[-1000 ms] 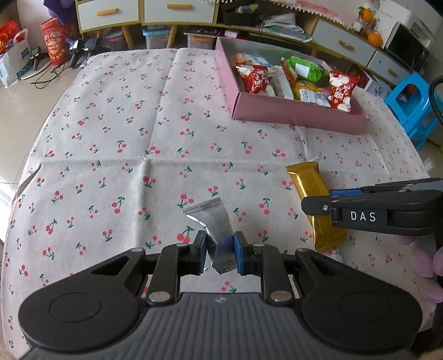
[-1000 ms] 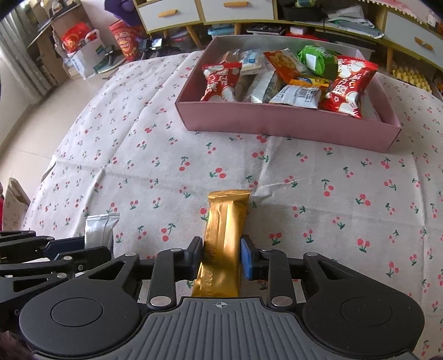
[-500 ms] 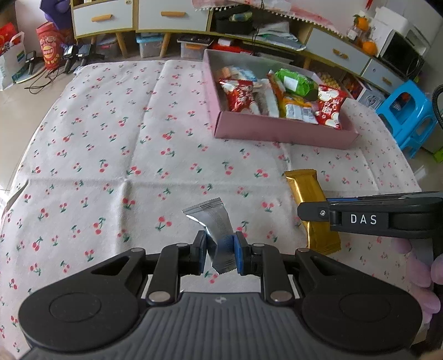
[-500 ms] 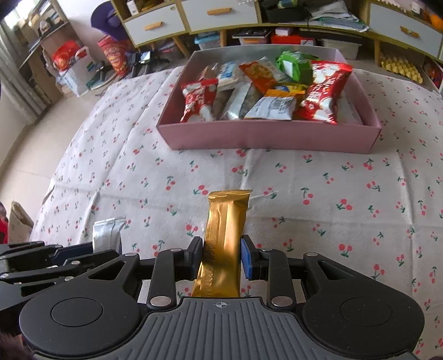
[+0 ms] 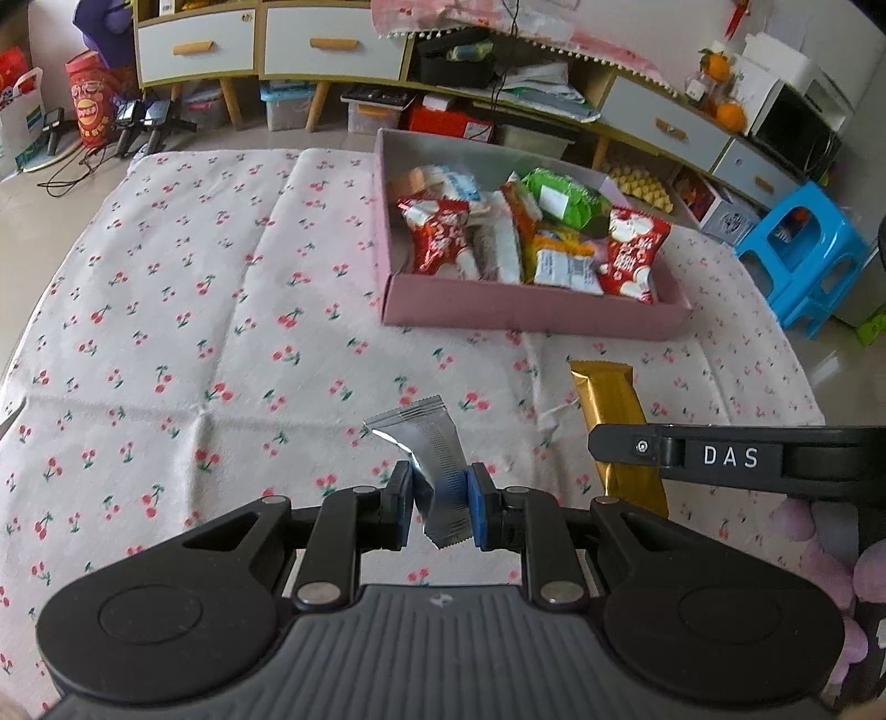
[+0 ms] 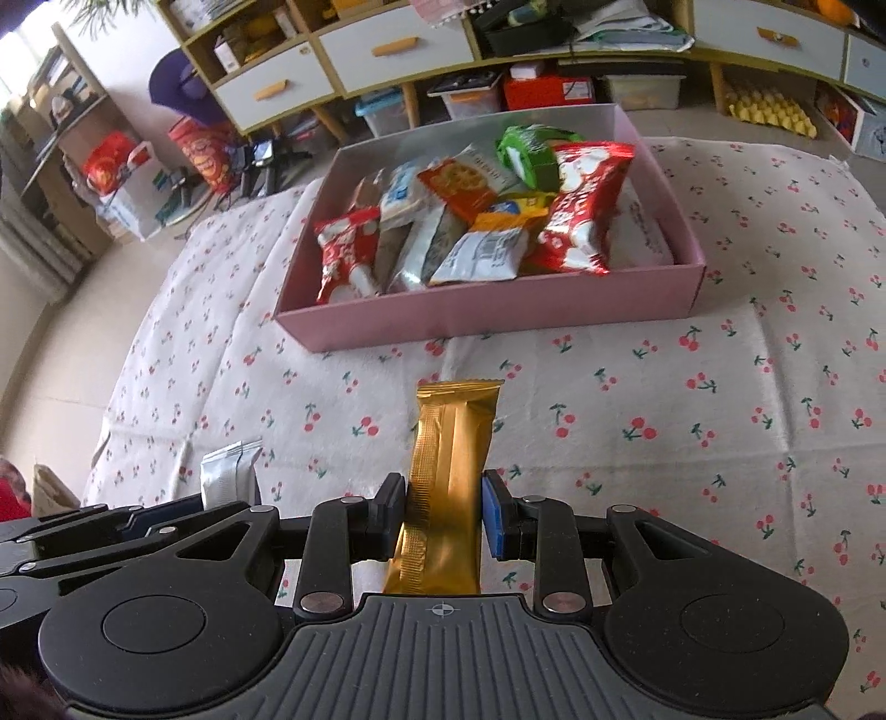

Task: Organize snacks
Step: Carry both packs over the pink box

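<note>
Left gripper (image 5: 440, 507) clamping silver packet (image 5: 429, 459), right gripper (image 6: 443, 512) clamping gold bar (image 6: 448, 471), cherry-print cloth (image 5: 194, 332)

Left gripper (image 5: 440, 507): our black linkage arms, blue pads, silver rivets, ribbed grey housing.
Right gripper (image 6: 443, 515): our same black build, blue pads; side lettered "DAS".
Sleeve (image 5: 830, 576): our fuzzy lilac.

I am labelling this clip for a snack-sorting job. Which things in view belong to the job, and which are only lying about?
Belong to the job:
- silver packet, clamped in the left tool
- gold bar, clamped in the right tool
- pink box holding snack packets

Only lying about:
- blue stool
- red bag on the floor
- drawer cabinets
</note>
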Tool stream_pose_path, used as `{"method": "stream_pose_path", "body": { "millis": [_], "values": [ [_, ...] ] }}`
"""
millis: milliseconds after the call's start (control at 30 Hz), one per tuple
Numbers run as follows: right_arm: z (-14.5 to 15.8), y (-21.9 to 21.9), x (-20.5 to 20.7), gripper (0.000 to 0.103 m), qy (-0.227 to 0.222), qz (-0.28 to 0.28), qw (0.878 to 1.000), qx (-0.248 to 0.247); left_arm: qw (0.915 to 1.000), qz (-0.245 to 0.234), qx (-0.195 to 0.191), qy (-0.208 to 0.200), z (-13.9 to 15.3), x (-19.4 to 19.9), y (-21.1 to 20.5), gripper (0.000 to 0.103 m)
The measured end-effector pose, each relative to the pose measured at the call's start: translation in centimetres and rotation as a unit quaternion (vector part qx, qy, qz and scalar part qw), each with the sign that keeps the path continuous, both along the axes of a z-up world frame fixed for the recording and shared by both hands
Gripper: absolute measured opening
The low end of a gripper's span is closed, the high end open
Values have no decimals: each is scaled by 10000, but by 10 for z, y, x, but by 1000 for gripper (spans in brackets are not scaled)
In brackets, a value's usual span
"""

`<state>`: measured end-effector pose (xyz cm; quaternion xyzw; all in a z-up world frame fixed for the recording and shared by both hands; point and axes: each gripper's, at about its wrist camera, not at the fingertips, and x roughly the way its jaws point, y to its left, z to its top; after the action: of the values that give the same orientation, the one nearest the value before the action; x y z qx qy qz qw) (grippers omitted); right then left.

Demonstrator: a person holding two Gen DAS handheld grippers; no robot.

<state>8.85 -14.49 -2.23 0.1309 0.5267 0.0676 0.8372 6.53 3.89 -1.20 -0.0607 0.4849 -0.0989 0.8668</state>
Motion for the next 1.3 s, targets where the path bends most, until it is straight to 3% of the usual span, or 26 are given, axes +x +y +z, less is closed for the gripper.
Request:
{"method": "stream_pose_path", "body": {
  "millis": [333, 667, 1167, 1300],
  "values": [
    [7, -21, 4, 28, -13, -265, 9994, 236, 9993, -2, -184, -324, 15, 23, -12, 19],
    [13, -31, 13, 28, -86, -377, 9985, 394, 9950, -32, -5, -996, 22, 96, -24, 19],
    [20, -49, 26, 28, -128, -636, 9953, 716, 9947, -45, -45, -1029, 4, 161, -30, 20],
    [22, -53, 32, 28, -161, -670, 9947, 769, 9945, 6, -65, -1047, 5, 159, -29, 28]
  ]
}}
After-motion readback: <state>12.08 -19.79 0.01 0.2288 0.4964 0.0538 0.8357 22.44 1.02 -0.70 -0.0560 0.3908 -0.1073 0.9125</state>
